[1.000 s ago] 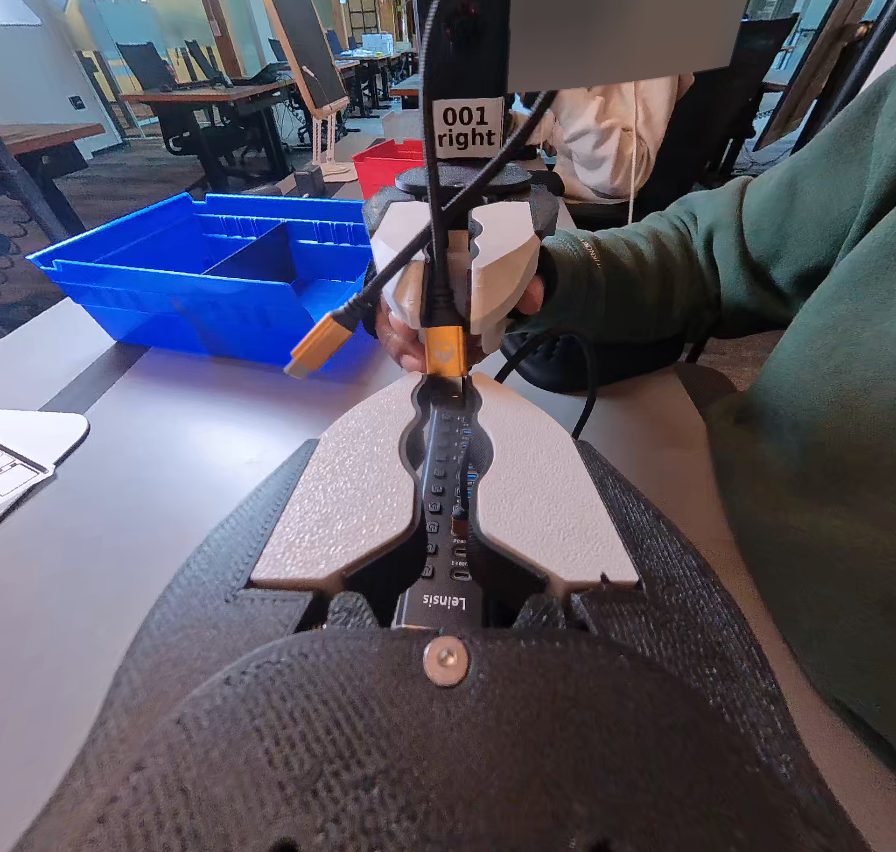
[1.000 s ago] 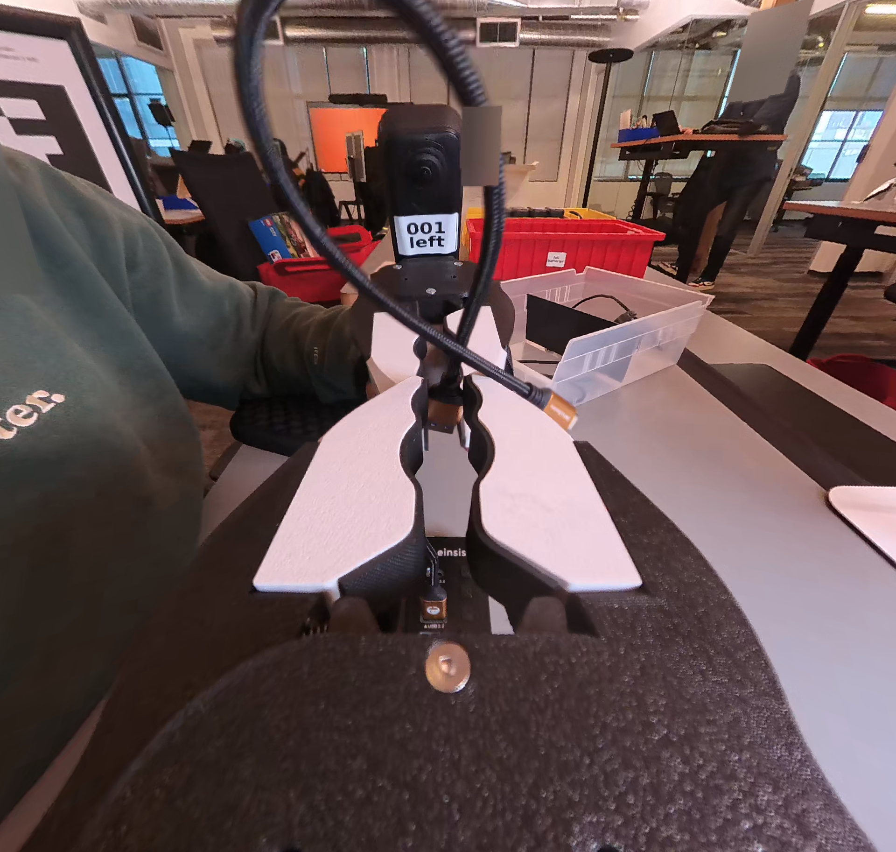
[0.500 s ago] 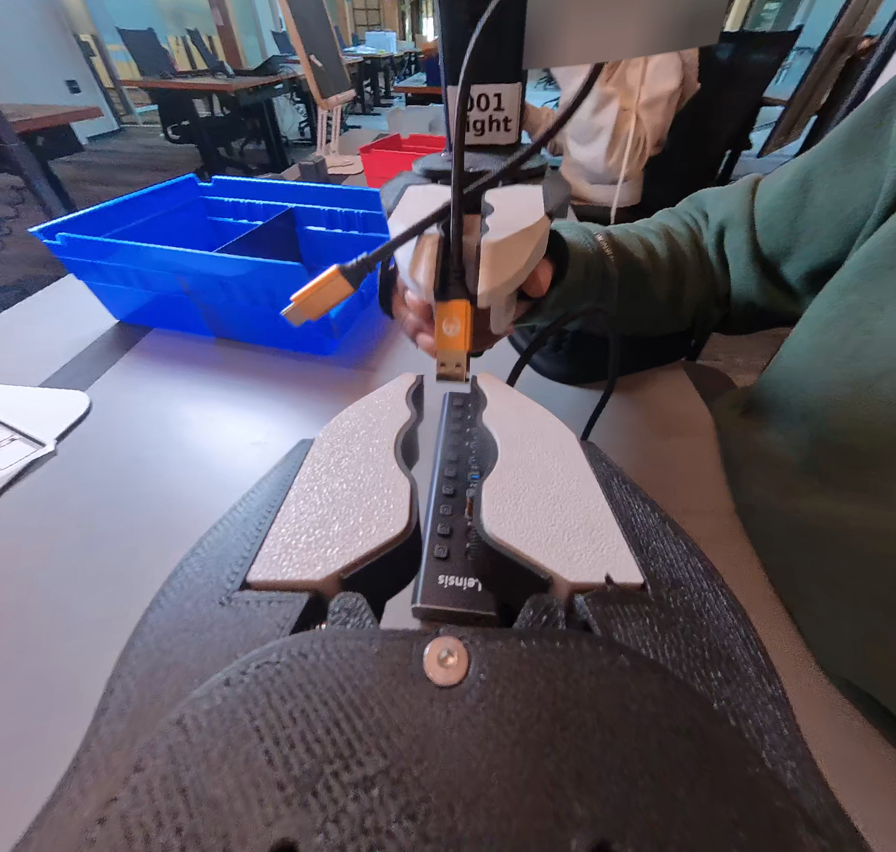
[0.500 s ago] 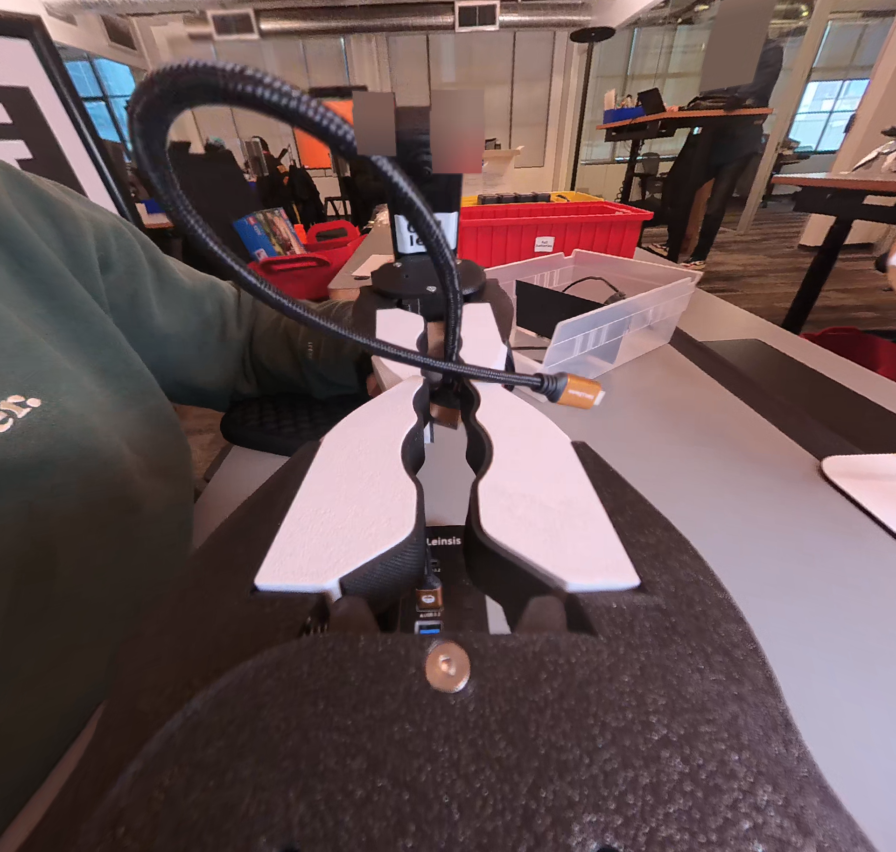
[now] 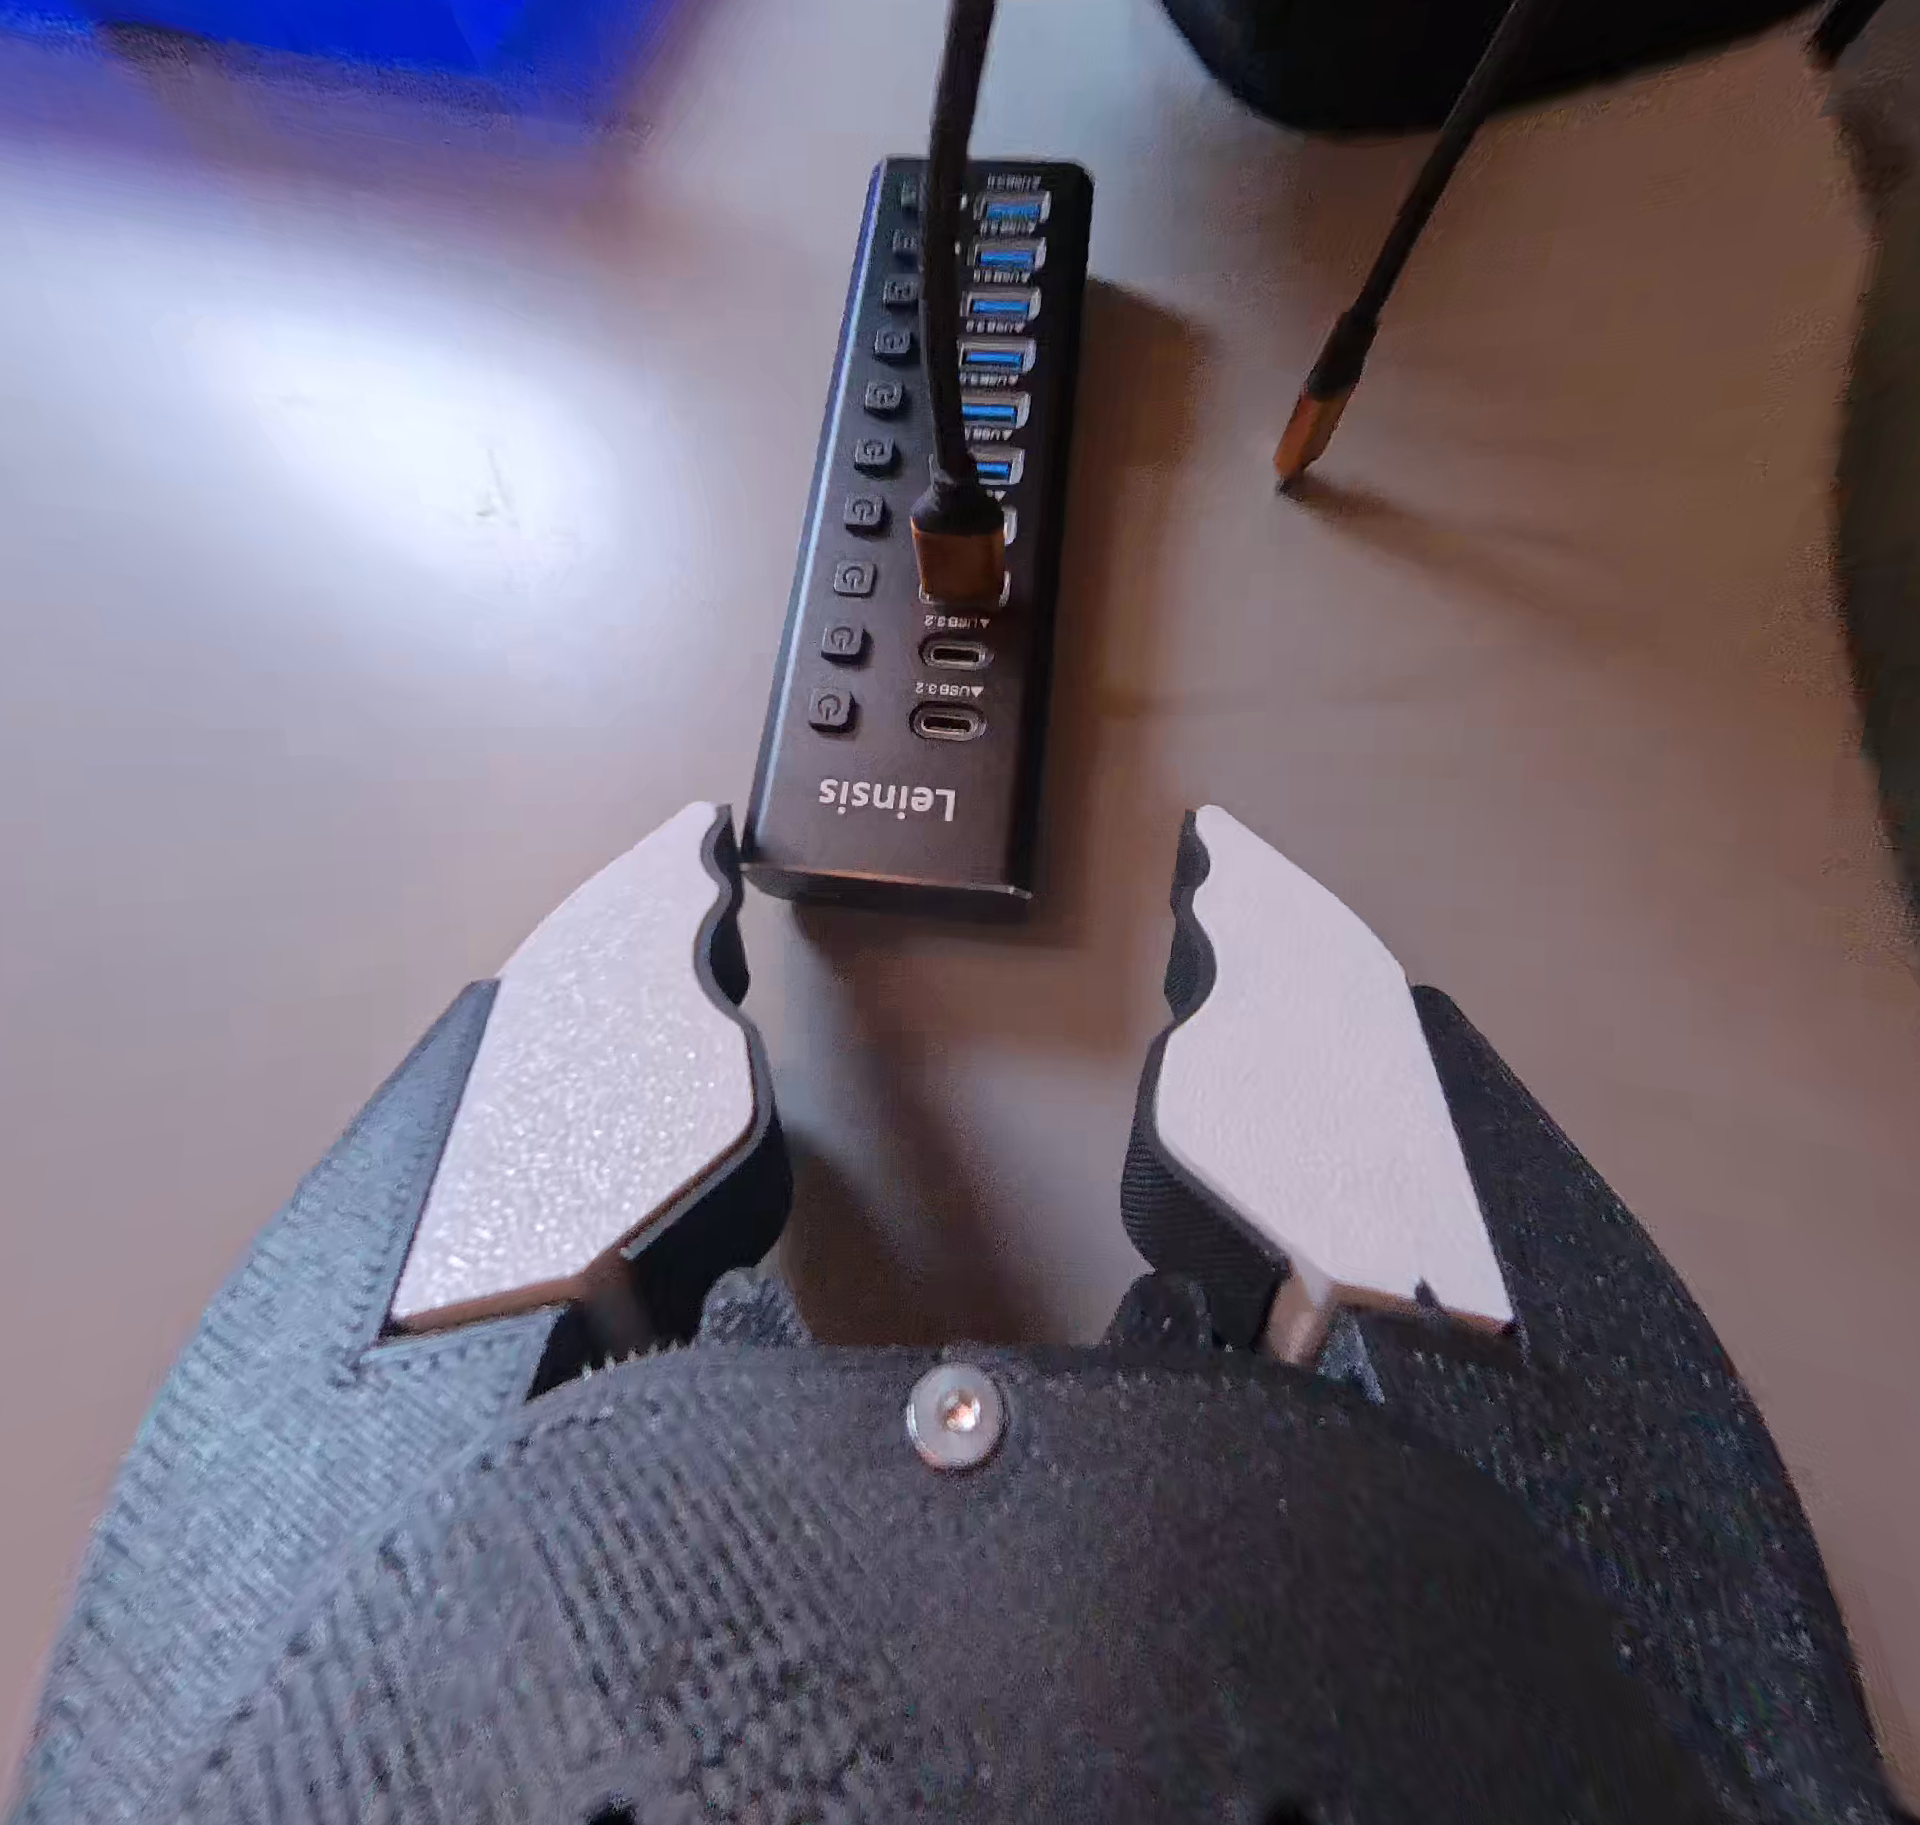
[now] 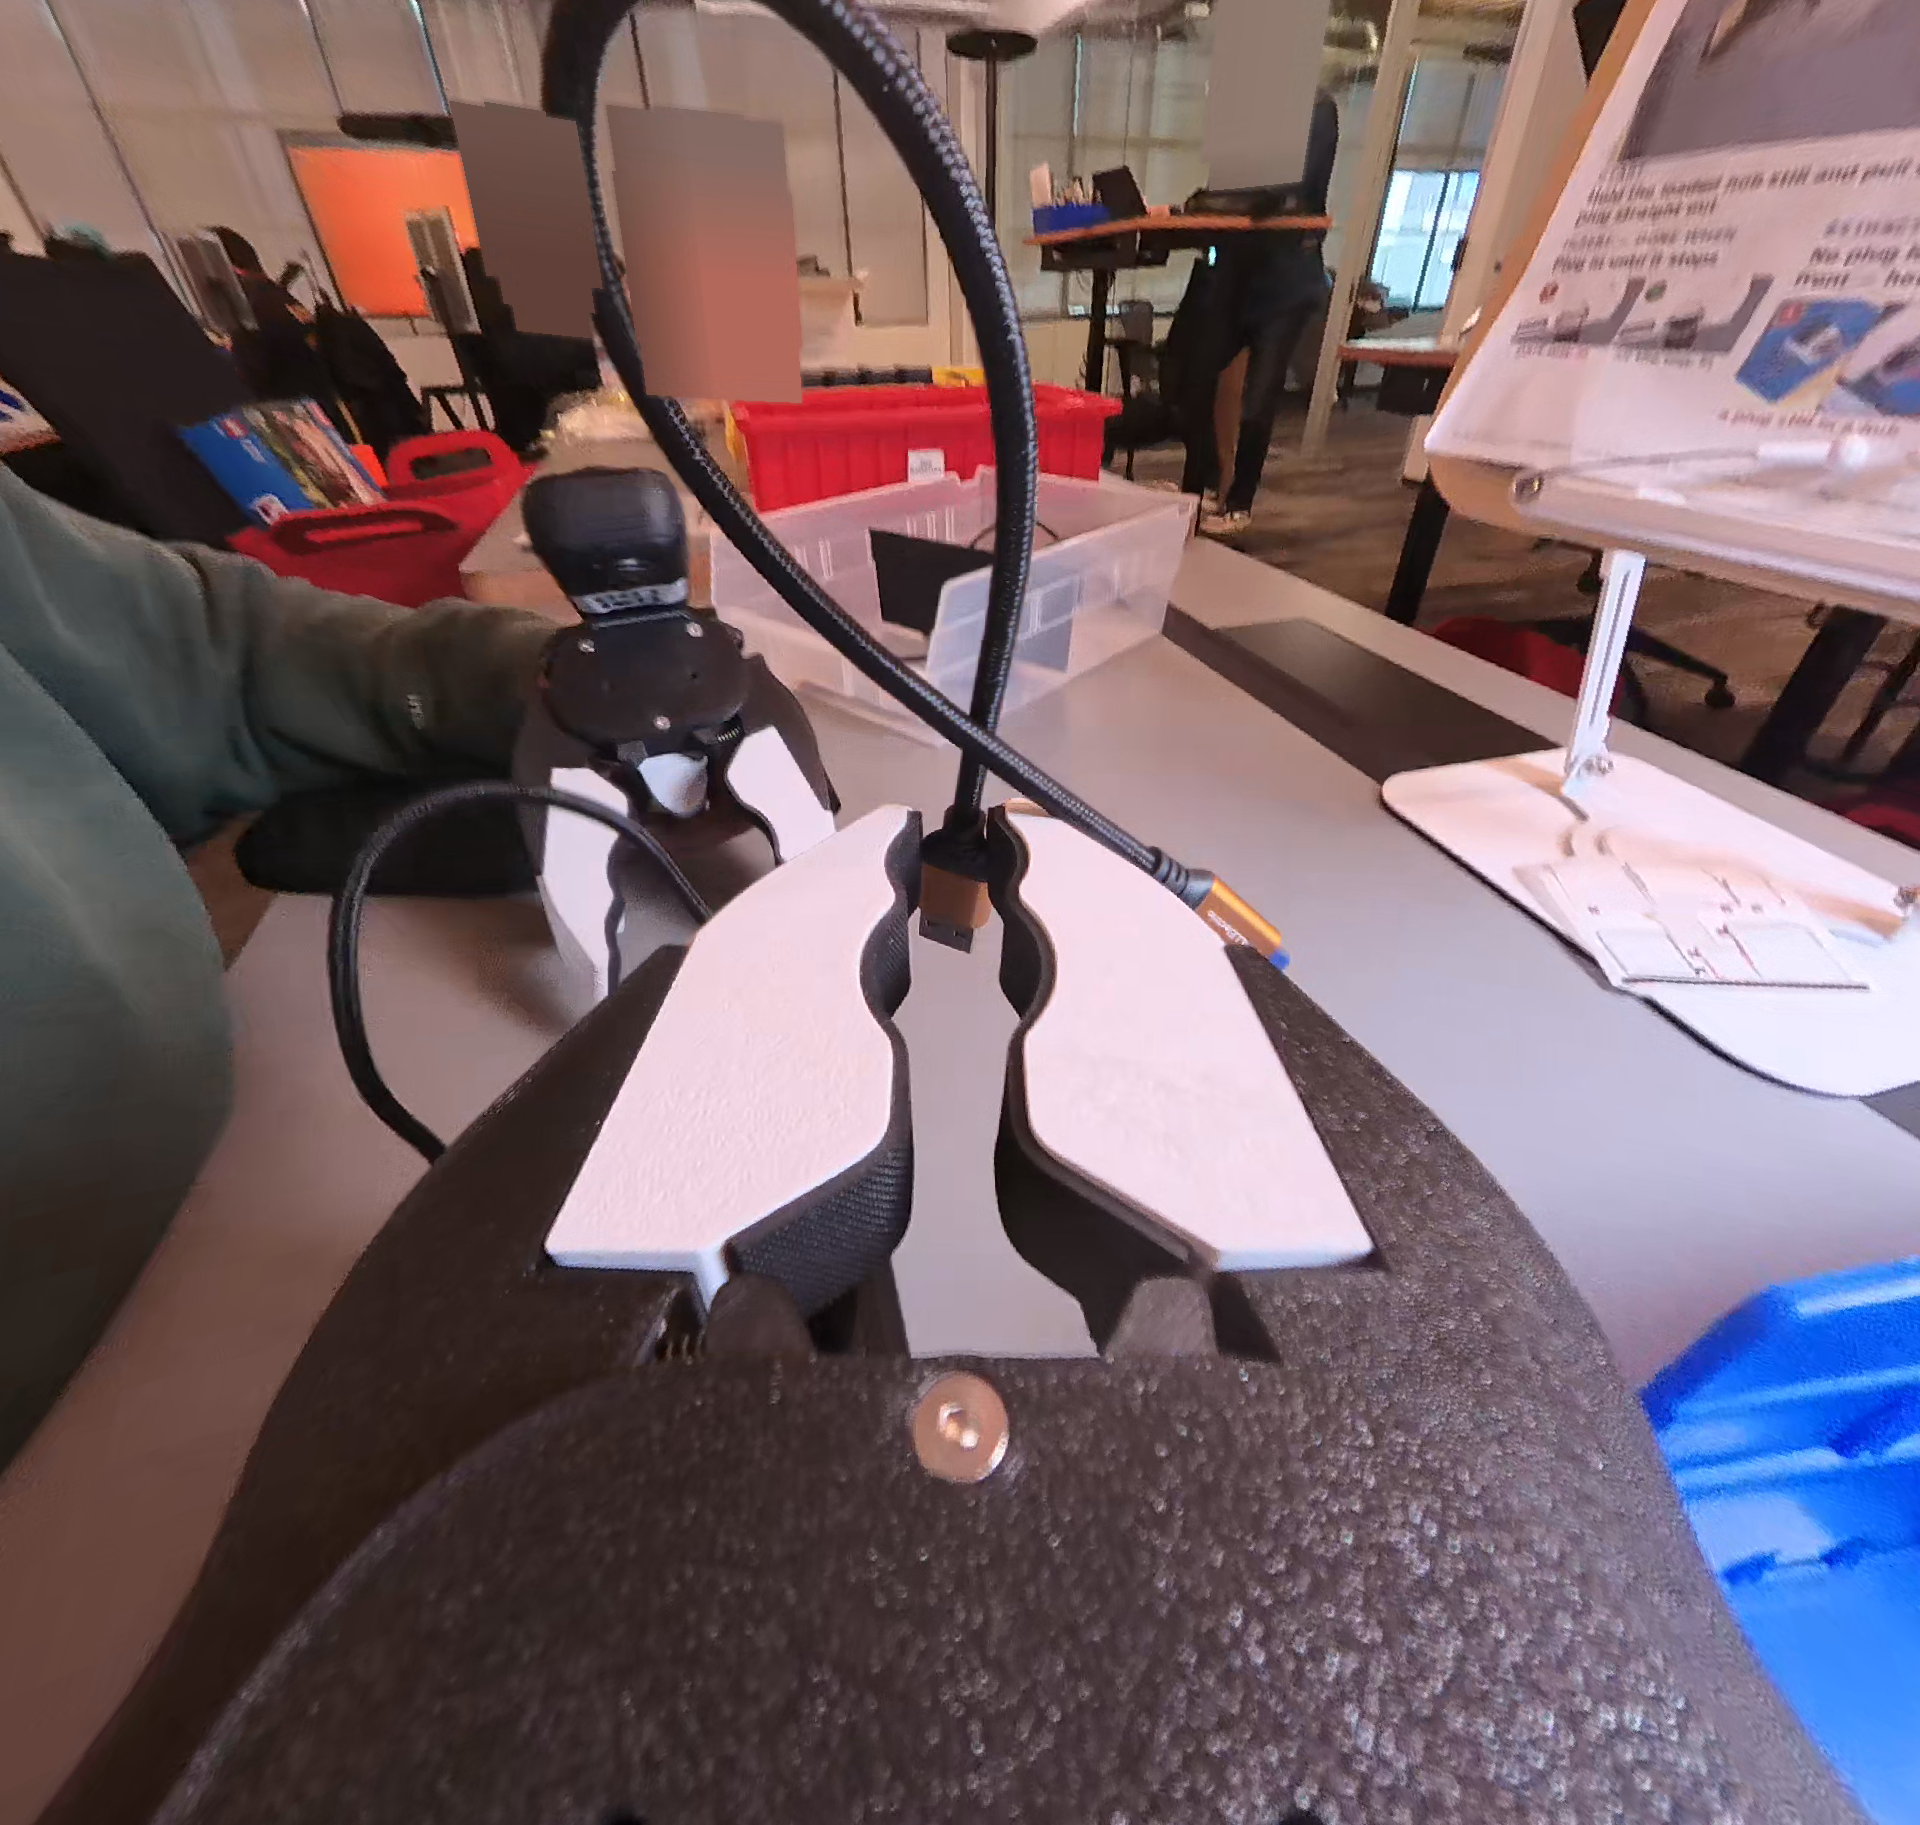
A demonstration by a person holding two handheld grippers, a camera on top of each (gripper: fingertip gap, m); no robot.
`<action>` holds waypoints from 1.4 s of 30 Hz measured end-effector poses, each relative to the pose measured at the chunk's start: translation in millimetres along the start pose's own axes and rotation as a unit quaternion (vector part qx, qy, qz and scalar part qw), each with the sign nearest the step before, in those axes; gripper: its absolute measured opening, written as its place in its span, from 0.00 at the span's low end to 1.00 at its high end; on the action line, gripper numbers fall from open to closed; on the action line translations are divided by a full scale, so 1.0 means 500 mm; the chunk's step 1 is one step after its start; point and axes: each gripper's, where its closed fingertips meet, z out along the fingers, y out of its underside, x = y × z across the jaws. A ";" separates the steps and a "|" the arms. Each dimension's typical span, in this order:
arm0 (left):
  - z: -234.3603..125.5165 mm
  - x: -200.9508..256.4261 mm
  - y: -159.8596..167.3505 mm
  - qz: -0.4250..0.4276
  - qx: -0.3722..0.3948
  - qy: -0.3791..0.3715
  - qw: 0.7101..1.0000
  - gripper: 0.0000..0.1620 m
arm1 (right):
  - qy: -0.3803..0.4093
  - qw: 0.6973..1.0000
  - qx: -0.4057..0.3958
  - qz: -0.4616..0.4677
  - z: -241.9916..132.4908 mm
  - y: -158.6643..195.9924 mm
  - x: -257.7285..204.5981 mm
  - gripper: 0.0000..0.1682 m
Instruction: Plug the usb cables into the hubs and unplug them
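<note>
Black hub [image 5: 914, 570] flat on desk [image 5: 416, 632] before wide-spread, empty left jaws; right jaws pinching orange-tipped cable plug [image 6: 954, 892].

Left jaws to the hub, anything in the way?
Nothing visible. The left gripper is open and the hub lies on the table straight ahead, its near end level with the tips of the jaws. The plugged-in cable sits farther along the hub, clear of that end.

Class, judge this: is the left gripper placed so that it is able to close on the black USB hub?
Probably yes. The left gripper is open, apparently wider than the black USB hub, whose near end lies just ahead with bare table between. The hub sits off-centre, at one fingertip, so a small sideways shift first.
</note>
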 end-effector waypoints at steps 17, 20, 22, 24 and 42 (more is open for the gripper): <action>0.023 -0.028 -0.001 0.058 -0.043 -0.042 0.996 0.37 | -0.011 0.997 -0.067 0.043 0.019 0.060 -0.008 0.08; 0.008 -0.025 -0.013 0.071 -0.035 -0.049 0.996 0.37 | 0.002 0.994 -0.099 0.051 0.020 0.084 0.003 0.08; -0.009 -0.024 -0.026 0.064 -0.018 -0.047 0.997 0.37 | 0.010 0.991 -0.121 0.062 0.020 0.103 0.011 0.08; -0.029 -0.029 -0.037 0.061 0.000 -0.054 0.997 0.37 | 0.014 0.986 -0.147 0.079 0.018 0.126 0.017 0.08; -0.139 -0.062 -0.087 0.055 0.106 -0.090 0.989 0.00 | 0.119 0.911 -0.380 0.102 -0.050 0.278 0.076 0.06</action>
